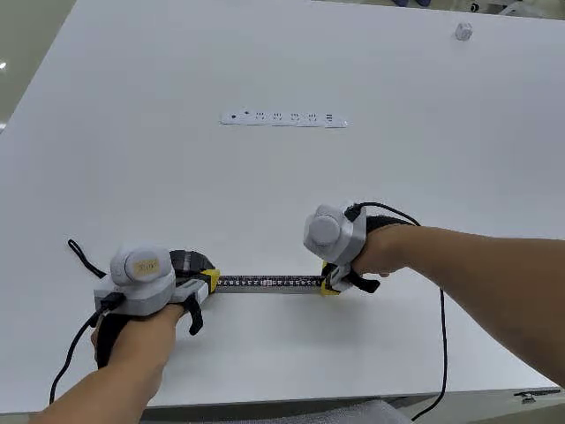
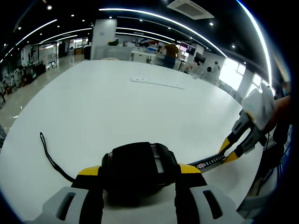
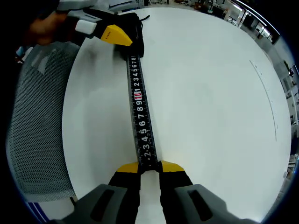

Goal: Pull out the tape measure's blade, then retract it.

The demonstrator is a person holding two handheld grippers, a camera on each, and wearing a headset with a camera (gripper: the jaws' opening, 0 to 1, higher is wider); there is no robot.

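Left gripper [image 2: 140,176] was clamped round the black tape measure case [image 1: 190,262] on the white table [image 1: 371,79]. Right gripper [image 3: 149,167], at three o'clock from it, pinched the blade [image 3: 139,112] by its tip. The pull likely needed a straight, level line with the case held firm.

Your left gripper [image 1: 201,296] covers most of the tape measure's case [image 1: 190,261], and your right gripper [image 3: 150,167] hides the tip of the blade [image 3: 138,112].

Left claw [image 2: 139,171] clamped, right claw [image 3: 149,166] pinched
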